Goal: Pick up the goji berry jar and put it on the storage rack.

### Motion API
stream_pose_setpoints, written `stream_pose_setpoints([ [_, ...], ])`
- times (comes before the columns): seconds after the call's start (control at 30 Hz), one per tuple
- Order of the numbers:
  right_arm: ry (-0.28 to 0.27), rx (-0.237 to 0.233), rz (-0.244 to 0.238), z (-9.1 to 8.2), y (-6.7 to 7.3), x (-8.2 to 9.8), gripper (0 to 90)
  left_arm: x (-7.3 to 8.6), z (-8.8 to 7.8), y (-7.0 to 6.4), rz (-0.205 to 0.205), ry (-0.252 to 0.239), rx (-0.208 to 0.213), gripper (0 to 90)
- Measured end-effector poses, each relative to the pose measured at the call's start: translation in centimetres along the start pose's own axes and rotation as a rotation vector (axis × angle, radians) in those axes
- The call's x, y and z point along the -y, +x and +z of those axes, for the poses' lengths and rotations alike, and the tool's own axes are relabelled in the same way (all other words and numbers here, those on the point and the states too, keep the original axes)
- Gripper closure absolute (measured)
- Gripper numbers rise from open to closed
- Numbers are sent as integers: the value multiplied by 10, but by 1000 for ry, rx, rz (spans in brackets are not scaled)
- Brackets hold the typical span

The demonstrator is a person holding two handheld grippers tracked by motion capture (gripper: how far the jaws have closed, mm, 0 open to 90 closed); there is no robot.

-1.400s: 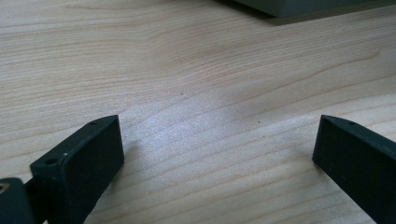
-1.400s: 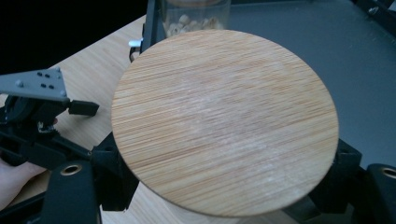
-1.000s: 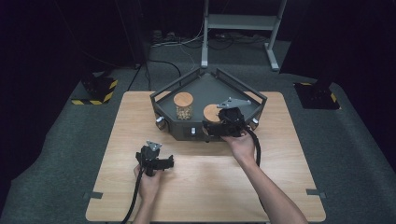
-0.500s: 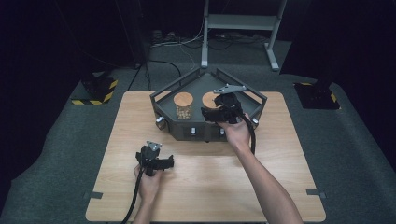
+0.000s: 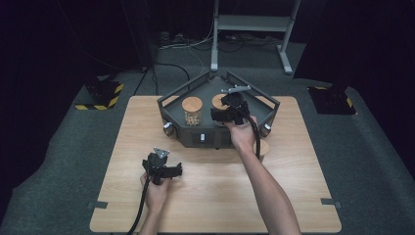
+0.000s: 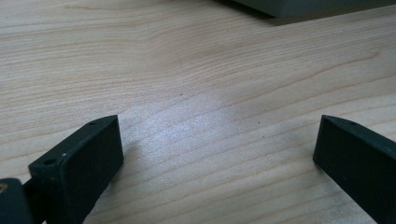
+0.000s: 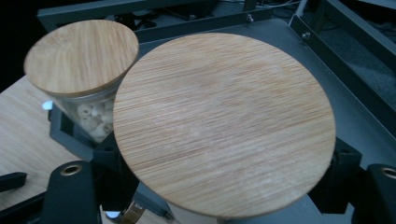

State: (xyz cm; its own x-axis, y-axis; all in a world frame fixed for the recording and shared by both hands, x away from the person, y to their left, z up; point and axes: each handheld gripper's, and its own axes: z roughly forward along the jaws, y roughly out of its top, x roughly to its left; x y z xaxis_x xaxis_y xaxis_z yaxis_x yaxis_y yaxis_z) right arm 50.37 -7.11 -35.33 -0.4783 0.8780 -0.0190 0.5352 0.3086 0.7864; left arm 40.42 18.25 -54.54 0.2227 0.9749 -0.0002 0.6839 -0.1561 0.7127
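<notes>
At 12 o'clock on the wooden table (image 5: 293,161) sits a dark metal tray (image 5: 266,103) holding 2 jars. Above it the right gripper (image 5: 229,108) has its jaws clamped on the jar with the bamboo lid (image 7: 224,121), just at 3 o'clock of the pasta jar (image 5: 192,110). Down at 7 o'clock, the left gripper (image 6: 219,154) rests low over bare wood, jaws spread wide, holding nothing.

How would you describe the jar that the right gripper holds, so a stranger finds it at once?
Look at the dark tray at the far side of the wooden table. Two jars with round wooden lids stand in it. The held jar is the right one, between the jaws of the right gripper; the other jar stands free.
</notes>
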Motion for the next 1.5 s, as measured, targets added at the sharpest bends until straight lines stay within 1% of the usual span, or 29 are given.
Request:
stream_pose_setpoints([
  [0.23,12,37,6,12,-1,-2,255,0,0,0,1,0,0,16],
  [0.33,8,43,14,16,-1,-2,255,0,0,0,1,0,0,16],
  [0.43,7,49,11,22,0,-2,255,0,0,0,0,0,0,16],
  [0.6,14,42,9,32,4,-1,255,0,0,0,5,0,0,17],
  [0.8,21,35,18,36,8,-1,255,0,0,0,5,0,0,18],
  [0.97,36,28,-10,40,11,3,254,0,0,0,5,-1,1,17],
  [1.07,28,15,4,40,8,5,254,0,0,0,6,-1,1,17],
  [1.2,13,15,-10,39,9,9,254,0,0,0,7,-1,1,17],
  [1.3,4,9,0,40,8,11,252,0,0,-1,6,-2,1,16],
  [1.43,6,0,-14,40,7,12,253,0,0,-1,7,-2,1,17],
  [1.5,5,1,-13,40,7,12,252,0,0,-1,7,-2,1,17],
])
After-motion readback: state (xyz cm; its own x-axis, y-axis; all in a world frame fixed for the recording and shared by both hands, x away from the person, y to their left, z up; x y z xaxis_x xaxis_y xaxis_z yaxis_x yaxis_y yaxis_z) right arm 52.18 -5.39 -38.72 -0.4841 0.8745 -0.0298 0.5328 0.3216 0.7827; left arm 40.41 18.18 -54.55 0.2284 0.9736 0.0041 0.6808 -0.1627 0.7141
